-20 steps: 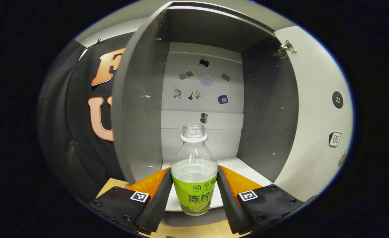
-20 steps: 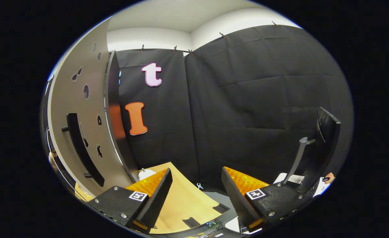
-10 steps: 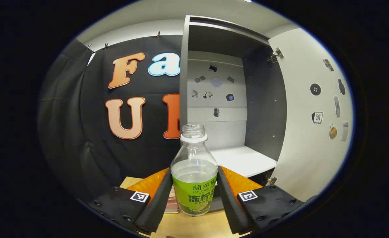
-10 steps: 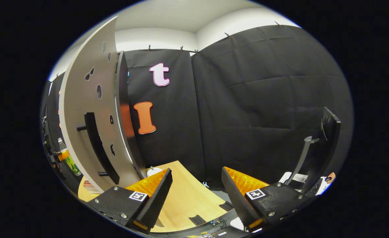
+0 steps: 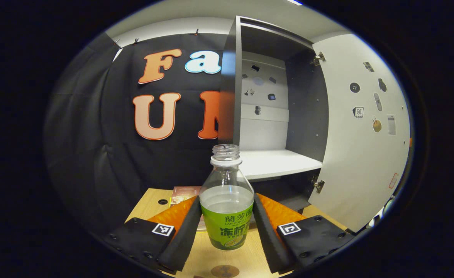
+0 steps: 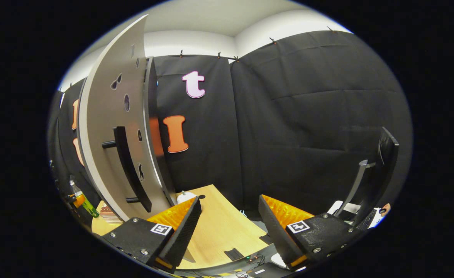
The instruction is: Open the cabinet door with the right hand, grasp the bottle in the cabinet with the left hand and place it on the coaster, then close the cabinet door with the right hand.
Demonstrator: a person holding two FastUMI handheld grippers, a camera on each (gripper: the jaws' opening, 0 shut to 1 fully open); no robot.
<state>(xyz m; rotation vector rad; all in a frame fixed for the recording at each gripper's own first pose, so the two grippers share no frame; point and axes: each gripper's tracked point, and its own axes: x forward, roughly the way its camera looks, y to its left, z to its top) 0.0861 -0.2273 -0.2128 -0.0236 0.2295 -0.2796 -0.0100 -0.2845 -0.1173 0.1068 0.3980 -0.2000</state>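
In the left gripper view my left gripper [image 5: 226,226] is shut on a clear bottle [image 5: 227,200] with a green label, uncapped and upright, held above the wooden table [image 5: 153,200]. A round brown coaster [image 5: 224,271] lies on the table just below the bottle. Behind stands the cabinet [image 5: 265,116], its door [image 5: 362,127] swung open to the right and its white shelf [image 5: 277,164] bare. In the right gripper view my right gripper [image 6: 227,231] is open with nothing between its fingers, to the right of the door [image 6: 111,127] and its dark handle [image 6: 130,166]. The bottle [image 6: 83,200] shows small at far left.
A stack of books [image 5: 182,193] lies on the table to the left of the cabinet base. A small white object [image 6: 184,196] sits on the table by the door's foot. A dark monitor on a stand [image 6: 373,173] is at the right.
My left gripper has drawn the bottle out of the cabinet and back over the table, so the coaster now shows below it. The right gripper has backed slightly away from the door.
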